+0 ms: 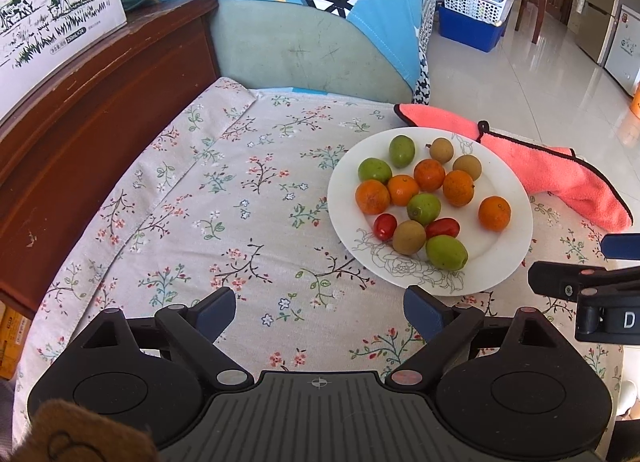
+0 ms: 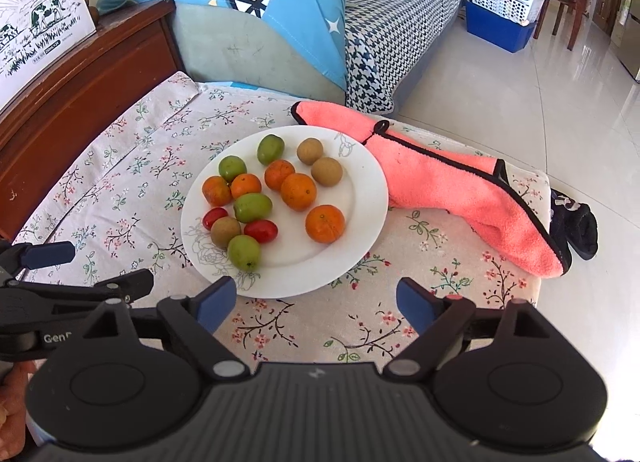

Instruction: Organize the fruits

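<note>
A white plate (image 1: 516, 258) (image 2: 360, 198) on the floral tablecloth holds several small fruits: orange tangerines (image 1: 494, 213) (image 2: 325, 223), green jujubes (image 1: 446, 252) (image 2: 244, 253), brown longans (image 1: 409, 237) (image 2: 327, 171) and two red cherry tomatoes (image 1: 385, 226) (image 2: 261, 231). My left gripper (image 1: 320, 312) stands open over bare cloth, left of and nearer than the plate. My right gripper (image 2: 316, 302) is open too, just short of the plate's near rim, with nothing between its fingers. Each gripper shows at the edge of the other's view.
A pink towel (image 1: 560, 174) (image 2: 460, 186) with black trim lies behind and right of the plate. A dark wooden cabinet (image 1: 80, 134) with a cardboard box on it borders the left. A sofa (image 2: 248, 46) with a blue cloth stands behind, and tiled floor lies to the right.
</note>
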A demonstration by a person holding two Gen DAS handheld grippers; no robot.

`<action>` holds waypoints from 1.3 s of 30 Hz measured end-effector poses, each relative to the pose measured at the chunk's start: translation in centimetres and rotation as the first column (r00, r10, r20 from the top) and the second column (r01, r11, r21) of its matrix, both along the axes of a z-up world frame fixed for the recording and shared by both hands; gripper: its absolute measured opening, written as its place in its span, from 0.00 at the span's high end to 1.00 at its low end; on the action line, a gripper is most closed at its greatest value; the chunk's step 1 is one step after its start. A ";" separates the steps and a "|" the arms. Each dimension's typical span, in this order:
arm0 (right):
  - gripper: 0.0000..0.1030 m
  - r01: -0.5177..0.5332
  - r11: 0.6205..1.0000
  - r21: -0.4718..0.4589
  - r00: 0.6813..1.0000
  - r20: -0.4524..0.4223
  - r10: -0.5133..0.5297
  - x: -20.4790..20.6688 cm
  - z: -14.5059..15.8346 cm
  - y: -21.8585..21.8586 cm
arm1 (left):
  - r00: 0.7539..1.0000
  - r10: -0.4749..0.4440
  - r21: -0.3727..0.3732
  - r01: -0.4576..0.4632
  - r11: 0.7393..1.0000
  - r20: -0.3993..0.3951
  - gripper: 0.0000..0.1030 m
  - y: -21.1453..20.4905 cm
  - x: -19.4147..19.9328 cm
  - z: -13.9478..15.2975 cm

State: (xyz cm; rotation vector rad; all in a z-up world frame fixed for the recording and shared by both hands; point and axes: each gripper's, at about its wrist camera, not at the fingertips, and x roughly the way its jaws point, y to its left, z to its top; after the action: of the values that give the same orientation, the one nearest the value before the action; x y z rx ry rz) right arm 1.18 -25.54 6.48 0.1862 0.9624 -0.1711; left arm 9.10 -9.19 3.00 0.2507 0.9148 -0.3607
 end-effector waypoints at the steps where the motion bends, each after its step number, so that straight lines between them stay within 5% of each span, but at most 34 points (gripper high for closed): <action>1: 0.13 0.000 1.000 -0.009 1.000 -0.008 0.000 0.1 -0.1 0.2 | 1.000 0.008 0.000 -0.008 1.000 0.000 0.10 0.1 0.1 0.0; 12: 0.10 0.025 0.995 -0.095 0.998 -0.057 -0.031 0.9 -1.1 0.9 | 0.998 0.057 0.011 -0.056 0.998 -0.019 0.10 0.0 1.1 -0.2; 39: 0.08 0.085 0.992 -0.092 0.987 -0.127 -0.096 2.7 -2.5 0.5 | 0.992 0.113 0.070 -0.109 0.991 -0.056 0.10 -1.0 2.6 -1.6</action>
State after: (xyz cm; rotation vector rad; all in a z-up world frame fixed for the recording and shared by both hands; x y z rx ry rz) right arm 3.87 -25.02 4.02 0.1402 1.0761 -0.3113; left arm 11.65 -10.14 1.42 0.2502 0.9967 -0.2354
